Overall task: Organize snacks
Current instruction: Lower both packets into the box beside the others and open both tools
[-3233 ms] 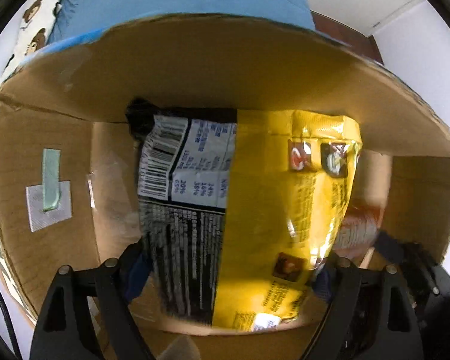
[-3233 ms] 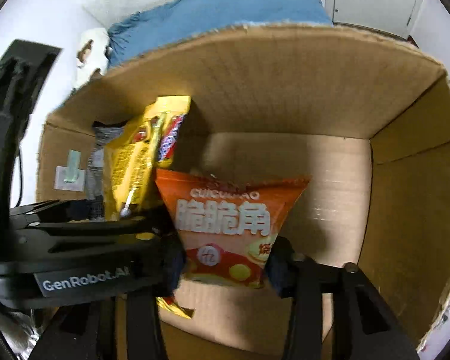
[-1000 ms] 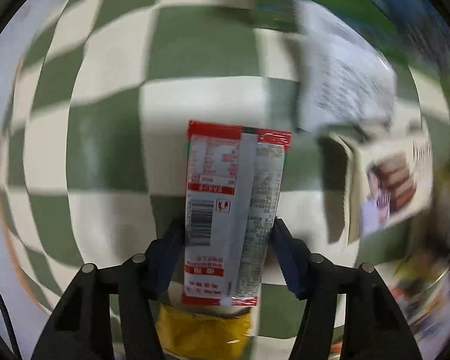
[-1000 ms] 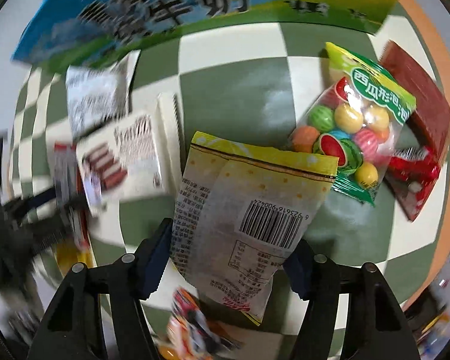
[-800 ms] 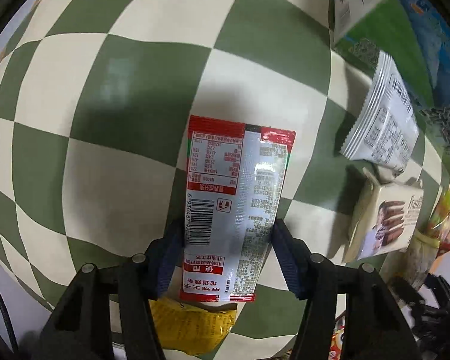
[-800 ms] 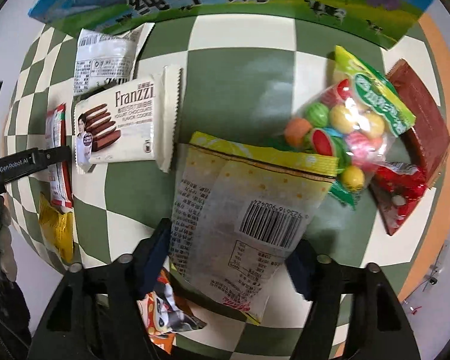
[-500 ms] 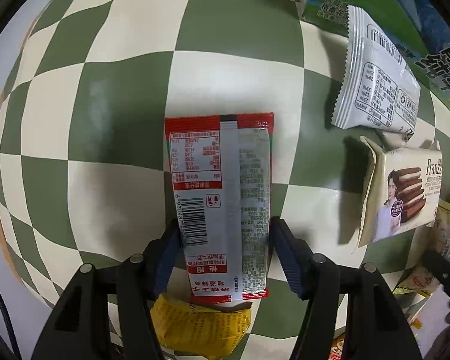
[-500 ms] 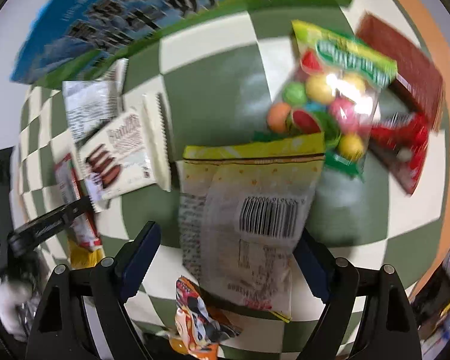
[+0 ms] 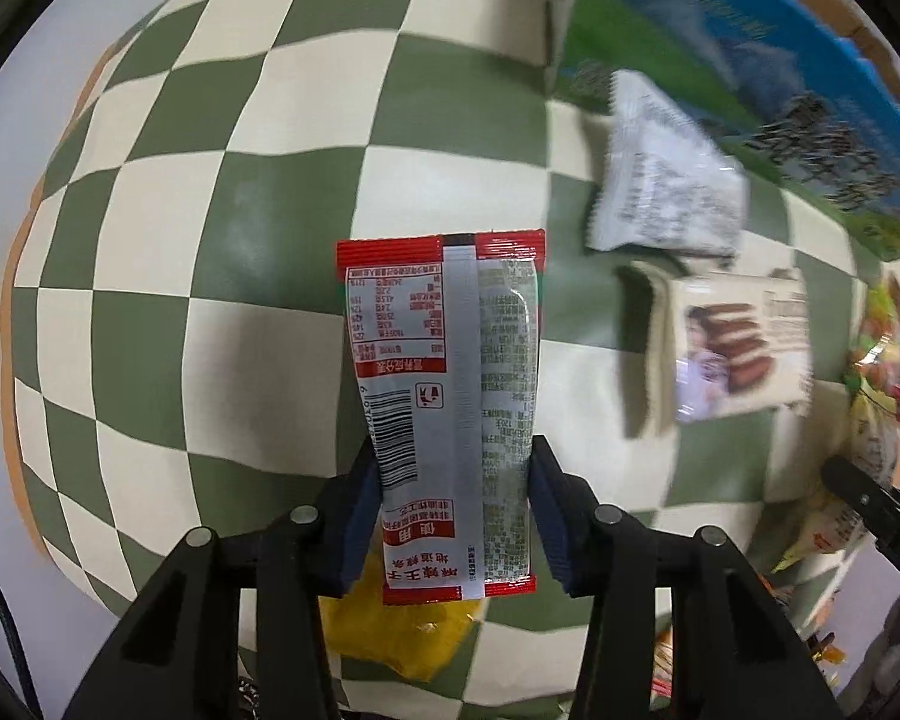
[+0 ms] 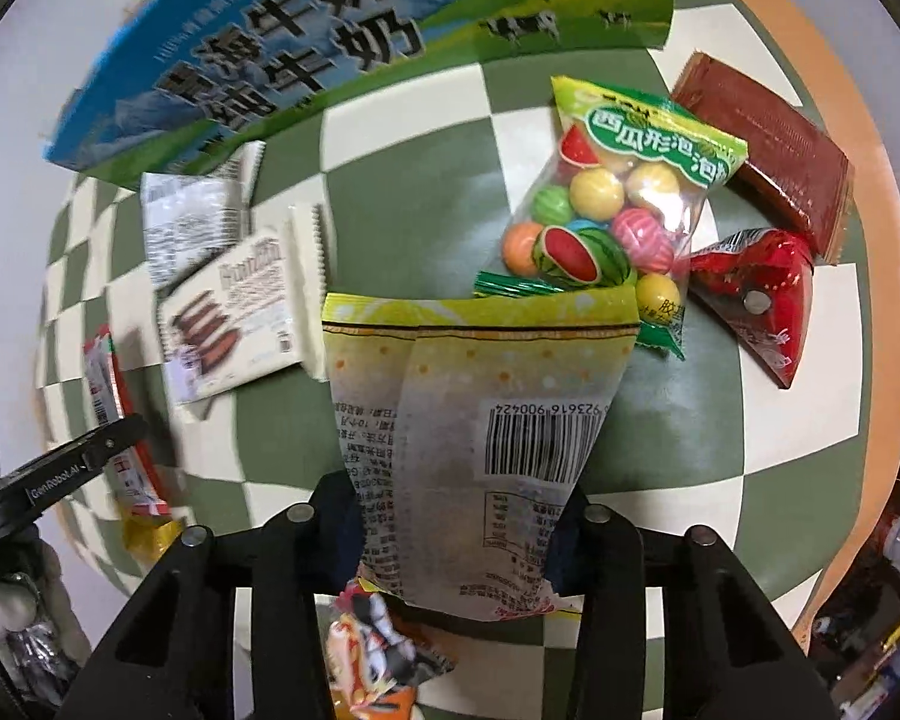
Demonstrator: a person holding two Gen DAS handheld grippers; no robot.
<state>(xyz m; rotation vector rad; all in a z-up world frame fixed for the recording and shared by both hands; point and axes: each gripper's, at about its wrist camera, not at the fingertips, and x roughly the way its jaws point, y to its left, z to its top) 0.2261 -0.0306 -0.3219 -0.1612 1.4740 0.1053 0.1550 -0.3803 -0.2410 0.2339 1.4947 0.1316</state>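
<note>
My left gripper [image 9: 450, 498] is shut on a red and silver snack packet [image 9: 444, 396], held above the green and cream checked tablecloth [image 9: 180, 240]. My right gripper [image 10: 459, 531] is shut on a yellow and white snack bag [image 10: 480, 438] with a barcode. The blue and green milk carton box [image 10: 306, 36] stands at the back; it also shows in the left wrist view [image 9: 750, 60]. The left gripper with its red packet [image 10: 114, 414] shows at the left of the right wrist view.
On the cloth lie a white wafer pack [image 10: 234, 312], a silver packet [image 10: 192, 222], a bag of watermelon gum balls [image 10: 618, 222], a dark red packet [image 10: 768, 144], a red wrapper [image 10: 756, 294], a yellow packet [image 9: 402, 636] and an orange cartoon packet [image 10: 372, 660].
Both grippers left the cardboard box, let go of the yellow chips bag and orange bag, and now hold new packets over the table. Both have shifted slightly in the last half second.
</note>
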